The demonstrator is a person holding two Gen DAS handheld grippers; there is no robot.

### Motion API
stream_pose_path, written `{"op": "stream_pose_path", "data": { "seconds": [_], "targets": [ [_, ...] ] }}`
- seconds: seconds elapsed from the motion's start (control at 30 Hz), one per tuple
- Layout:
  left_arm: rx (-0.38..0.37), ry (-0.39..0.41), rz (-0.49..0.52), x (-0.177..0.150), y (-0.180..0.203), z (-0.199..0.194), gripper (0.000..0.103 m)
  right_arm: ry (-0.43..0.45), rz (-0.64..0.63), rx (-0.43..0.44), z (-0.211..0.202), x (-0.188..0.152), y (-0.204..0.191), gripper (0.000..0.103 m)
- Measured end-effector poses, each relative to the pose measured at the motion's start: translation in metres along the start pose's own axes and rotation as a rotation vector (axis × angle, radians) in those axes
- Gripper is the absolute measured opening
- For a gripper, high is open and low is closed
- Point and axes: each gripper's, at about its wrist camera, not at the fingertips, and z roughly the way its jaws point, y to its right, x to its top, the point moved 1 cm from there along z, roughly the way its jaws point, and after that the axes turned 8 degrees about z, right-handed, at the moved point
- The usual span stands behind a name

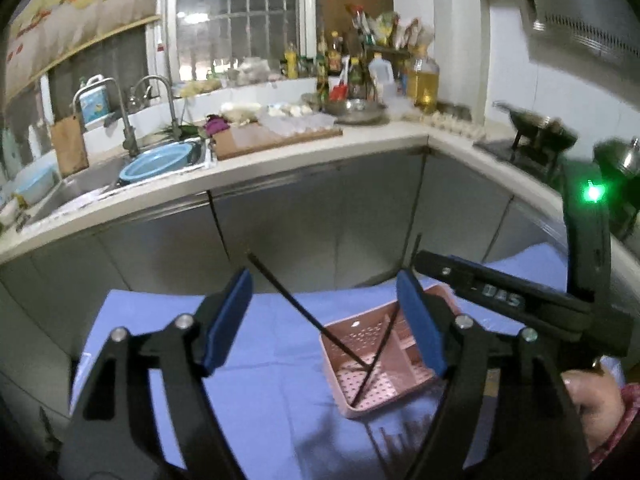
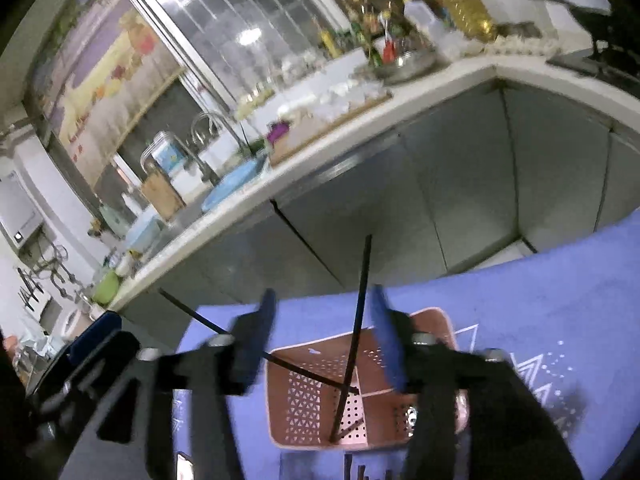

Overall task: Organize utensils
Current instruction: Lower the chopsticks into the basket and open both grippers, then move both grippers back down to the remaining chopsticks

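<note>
Pink perforated basket (image 1: 378, 364) holds two thin black chopsticks (image 1: 304, 312), both grippers' jaws spread, empty

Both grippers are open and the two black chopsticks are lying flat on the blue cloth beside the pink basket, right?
Not quite. The two black chopsticks stand crossed inside the pink basket, leaning out over its rim, as the left wrist view shows. The left gripper and right gripper are open.

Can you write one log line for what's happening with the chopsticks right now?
left gripper: open, empty | right gripper: open, empty | two thin black chopsticks: crossed, leaning in pink perforated plastic basket | basket on blue cloth
</note>
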Motion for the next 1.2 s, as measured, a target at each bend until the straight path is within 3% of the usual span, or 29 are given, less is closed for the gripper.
{"op": "stream_pose_path", "data": {
  "seconds": [0.1, 0.13, 0.17, 0.23, 0.3, 0.33, 0.37, 0.47, 0.53, 0.7, 0.83, 0.9, 0.93, 1.2],
  "targets": [
    [-0.047, 0.053, -0.046, -0.016, -0.008, -0.034, 0.071, 0.044, -0.007, 0.049, -0.041, -0.017, 0.008, 0.069],
    [-0.057, 0.062, -0.052, -0.025, -0.009, -0.043, 0.071, 0.046, -0.006, 0.064, -0.054, -0.027, 0.014, 0.077],
    [-0.071, 0.057, -0.052, -0.041, -0.010, -0.051, 0.071, 0.032, -0.010, 0.076, -0.066, -0.042, 0.024, 0.084],
    [-0.088, 0.026, -0.044, -0.072, -0.007, -0.057, 0.064, -0.033, -0.023, 0.084, -0.077, -0.071, 0.044, 0.085],
    [-0.114, -0.047, -0.031, -0.113, 0.002, -0.049, 0.059, -0.166, -0.011, 0.023, -0.071, -0.117, 0.078, 0.078],
    [-0.128, -0.087, -0.026, -0.130, 0.007, -0.042, 0.053, -0.197, -0.005, 0.002, -0.070, -0.132, 0.087, 0.060],
    [-0.150, -0.145, -0.027, -0.153, 0.013, -0.032, 0.051, -0.241, 0.007, -0.035, -0.068, -0.154, 0.101, 0.056],
    [-0.178, -0.236, -0.067, -0.191, 0.022, -0.016, 0.050, -0.290, 0.033, -0.057, -0.071, -0.198, 0.123, 0.035],
    [-0.233, -0.304, -0.103, -0.209, 0.030, -0.005, 0.050, -0.290, 0.015, -0.067, -0.075, -0.214, 0.123, 0.030],
    [-0.279, -0.358, -0.059, -0.224, 0.069, 0.006, 0.050, -0.313, -0.071, -0.100, -0.072, -0.237, 0.104, 0.029],
    [-0.220, -0.401, 0.014, -0.234, 0.096, 0.024, 0.050, -0.310, -0.172, -0.157, -0.062, -0.250, 0.091, 0.027],
    [-0.168, -0.438, 0.036, -0.241, 0.099, 0.033, 0.044, -0.291, -0.233, -0.220, -0.061, -0.252, 0.086, 0.025],
    [-0.177, -0.440, 0.028, -0.244, 0.097, 0.033, 0.044, -0.282, -0.245, -0.250, -0.061, -0.252, 0.086, 0.025],
    [-0.116, -0.441, 0.047, -0.242, 0.105, 0.038, 0.041, -0.288, -0.256, -0.211, -0.053, -0.256, 0.079, 0.025]
  ]
}}
